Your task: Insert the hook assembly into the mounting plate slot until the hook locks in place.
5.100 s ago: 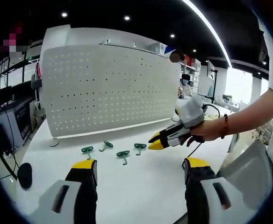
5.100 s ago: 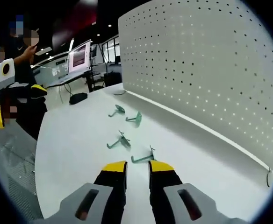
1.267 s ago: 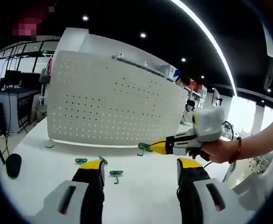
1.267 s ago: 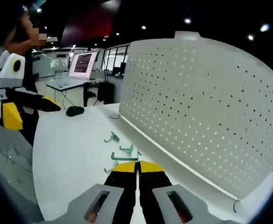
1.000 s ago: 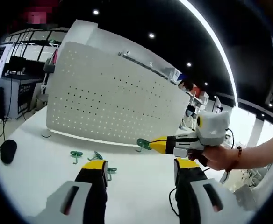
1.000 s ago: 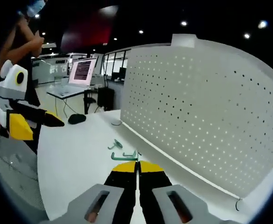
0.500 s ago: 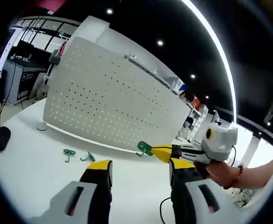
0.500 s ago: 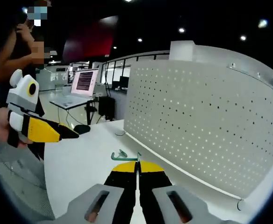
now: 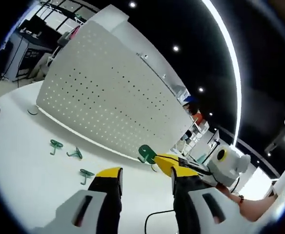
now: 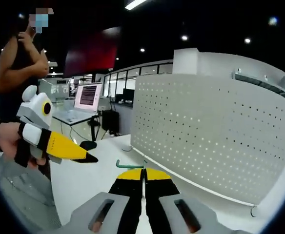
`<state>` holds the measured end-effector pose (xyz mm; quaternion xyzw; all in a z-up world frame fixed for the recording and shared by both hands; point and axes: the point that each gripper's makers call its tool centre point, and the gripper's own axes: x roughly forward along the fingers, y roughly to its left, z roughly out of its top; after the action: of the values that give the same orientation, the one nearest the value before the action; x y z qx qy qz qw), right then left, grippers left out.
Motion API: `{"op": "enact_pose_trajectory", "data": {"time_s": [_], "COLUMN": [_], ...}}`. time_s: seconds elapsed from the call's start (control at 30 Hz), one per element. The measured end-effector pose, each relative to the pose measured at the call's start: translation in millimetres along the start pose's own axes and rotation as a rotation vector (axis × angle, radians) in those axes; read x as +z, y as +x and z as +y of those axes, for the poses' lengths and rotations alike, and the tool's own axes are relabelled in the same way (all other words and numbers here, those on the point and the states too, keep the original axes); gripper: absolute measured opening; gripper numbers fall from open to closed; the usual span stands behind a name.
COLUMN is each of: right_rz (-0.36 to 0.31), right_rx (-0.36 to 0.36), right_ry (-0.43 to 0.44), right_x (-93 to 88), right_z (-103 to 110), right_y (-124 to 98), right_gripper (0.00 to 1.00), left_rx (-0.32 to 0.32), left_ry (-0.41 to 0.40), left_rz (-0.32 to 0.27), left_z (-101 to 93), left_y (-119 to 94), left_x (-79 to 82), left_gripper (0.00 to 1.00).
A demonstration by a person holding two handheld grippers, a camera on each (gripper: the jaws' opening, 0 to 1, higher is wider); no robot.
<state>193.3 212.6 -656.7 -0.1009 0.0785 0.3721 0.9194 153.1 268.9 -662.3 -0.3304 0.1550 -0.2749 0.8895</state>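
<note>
Hooks point(image 9: 67, 152) lie on table point(image 9: 25, 161) before pegboard point(image 9: 103, 109); right gripper point(image 10: 143, 171) grips one.

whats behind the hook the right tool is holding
The white pegboard stands behind the green hook, which the right tool pinches at its tips. In the left gripper view the hook also sits before the pegboard. The jaws cover the hook's gripped end.

Green hook point(image 10: 128, 164) — shank hidden between right tongs point(image 10: 143, 174).

A green hook point(image 9: 146, 153) is held aloft before the upright white perforated mounting plate point(image 9: 103, 107).
</note>
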Motion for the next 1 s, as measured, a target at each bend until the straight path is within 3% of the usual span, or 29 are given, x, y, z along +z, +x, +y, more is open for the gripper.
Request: {"op": "enact_pose_trajectory", "data": {"time_s": [0.6, 0.83, 1.0], "right_rz": [-0.075, -0.099, -0.113], "right_rx": [0.051, 0.071, 0.083], "right_ry": [0.007, 0.011, -0.001], "right_x": [19.3, 23.9, 27.7], "right_z": [26.0, 33.6, 35.9], "right_y": [-14.8, -18.8, -20.6], "right_gripper": [0.00, 0.00, 0.00], "left_rx": [-0.058, -0.082, -0.102], "left_ry": [-0.056, -0.099, -0.145], "left_rz": [-0.021, -0.023, -0.056], "left_z": [-16.4, -21.6, -23.5], "left_y": [1.4, 1.0, -0.5], "left_x": [-0.3, 0.4, 6.9], "left_gripper": [0.38, 0.28, 0.26]}}
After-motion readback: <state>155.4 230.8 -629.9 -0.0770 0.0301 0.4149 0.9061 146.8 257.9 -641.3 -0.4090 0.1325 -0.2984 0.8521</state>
